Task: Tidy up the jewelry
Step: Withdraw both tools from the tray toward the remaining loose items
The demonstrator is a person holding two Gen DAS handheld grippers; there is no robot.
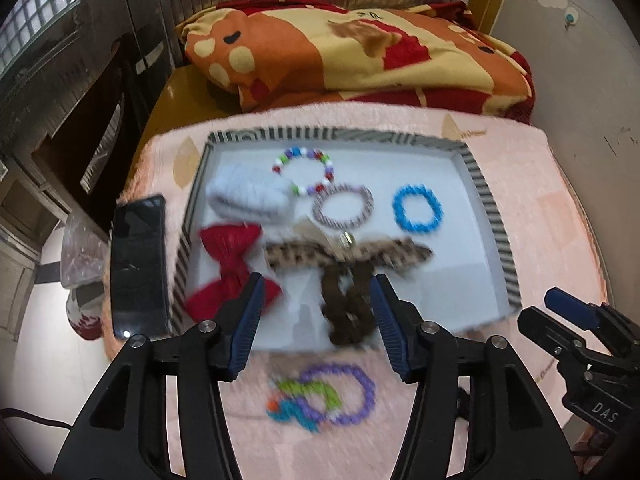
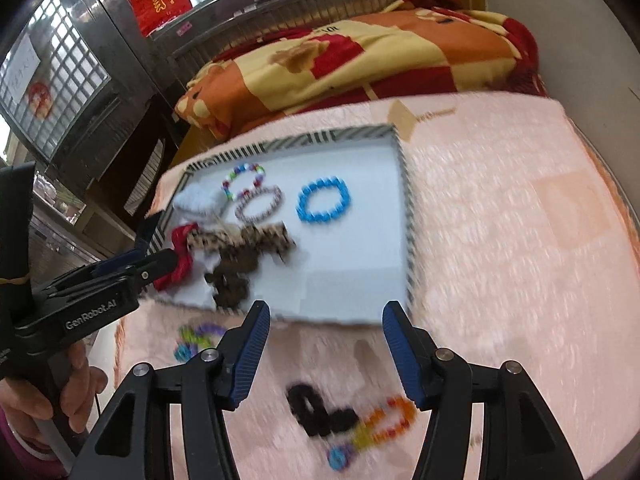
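The left gripper, jaws wide and empty, hovers above the purple bead bracelet.

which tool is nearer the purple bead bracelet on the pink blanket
Left. The left tool hangs right over the purple bead bracelet, jaws open. The right tool is off to its right, above the black scrunchie.

Right half of the tray is mostly bare floor, only the blue bracelet sits there. Left half's crowded: red bow, leopard bow, white scrunchie. Phone flanks the left wall, folded blanket blocks the far side.
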